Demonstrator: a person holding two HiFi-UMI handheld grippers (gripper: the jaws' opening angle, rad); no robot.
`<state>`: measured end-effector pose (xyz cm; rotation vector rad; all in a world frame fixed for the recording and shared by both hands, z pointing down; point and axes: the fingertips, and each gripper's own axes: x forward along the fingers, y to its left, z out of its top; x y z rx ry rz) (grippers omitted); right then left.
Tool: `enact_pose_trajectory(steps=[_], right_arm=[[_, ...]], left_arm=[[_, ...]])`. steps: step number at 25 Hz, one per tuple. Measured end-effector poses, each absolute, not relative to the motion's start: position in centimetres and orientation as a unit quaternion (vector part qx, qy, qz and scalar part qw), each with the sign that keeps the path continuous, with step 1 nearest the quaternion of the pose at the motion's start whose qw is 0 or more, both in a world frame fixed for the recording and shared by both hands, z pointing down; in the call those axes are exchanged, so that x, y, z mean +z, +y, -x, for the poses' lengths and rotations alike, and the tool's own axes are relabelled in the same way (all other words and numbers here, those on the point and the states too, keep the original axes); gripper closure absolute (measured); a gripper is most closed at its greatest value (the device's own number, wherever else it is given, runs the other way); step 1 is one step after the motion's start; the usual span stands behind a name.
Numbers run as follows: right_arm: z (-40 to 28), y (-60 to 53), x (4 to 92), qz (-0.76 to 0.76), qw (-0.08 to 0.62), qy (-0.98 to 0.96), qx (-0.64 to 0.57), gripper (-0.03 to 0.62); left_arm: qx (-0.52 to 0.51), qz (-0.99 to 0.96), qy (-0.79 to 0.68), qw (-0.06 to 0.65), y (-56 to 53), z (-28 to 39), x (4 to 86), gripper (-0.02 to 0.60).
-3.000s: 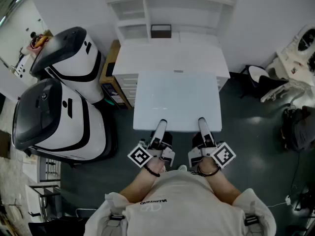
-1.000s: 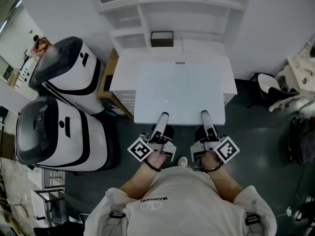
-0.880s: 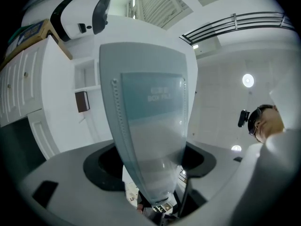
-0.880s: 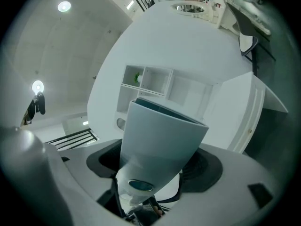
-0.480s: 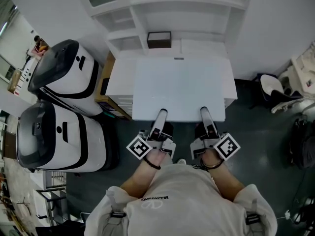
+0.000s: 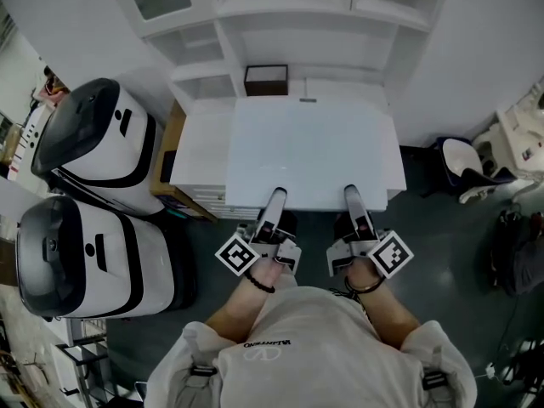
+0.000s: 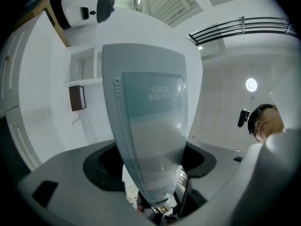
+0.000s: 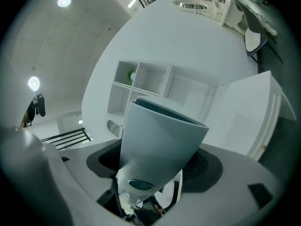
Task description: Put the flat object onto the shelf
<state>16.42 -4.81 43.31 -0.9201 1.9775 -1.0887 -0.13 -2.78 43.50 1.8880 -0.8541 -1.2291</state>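
The left claw and right claw each clamp the near edge of a flat white box before the shelf.

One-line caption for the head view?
The left gripper and right gripper hold the flat object by its near edge, before the white shelves.

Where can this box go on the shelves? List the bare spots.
Bare: the wide bay above the brown box, the cubby left of it, and the ledge right of it. Crowded: the left side, filled by two machines; a chair stands at right.
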Motion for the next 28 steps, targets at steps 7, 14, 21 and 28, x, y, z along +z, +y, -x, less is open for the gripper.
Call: enact_pose_trajectory(steps=[7,14,21,28], right_arm=[[-12.9,-11.6,42.0,0.366,0.340,0.768,-0.400,0.229],[-8.5,-16.7,40.4,0.374,0.342,0.769,-0.389,0.229],[-6.6,-20.4,38.7,0.390,0.336,0.773,-0.371,0.229],[-6.1,-23.1,36.5,0.372,0.351,0.779,-0.364,0.229]], left_arm=[[-0.478,-0.736,-0.317,0.361,-9.8,3.8,42.8,0.244],[-0.482,-0.739,-0.301,0.363,-15.4,8.1,41.4,0.244],[-0.486,-0.739,-0.282,0.371,-19.4,10.0,40.1,0.244],[-0.474,-0.752,-0.287,0.356,-22.0,10.6,37.6,0.244]])
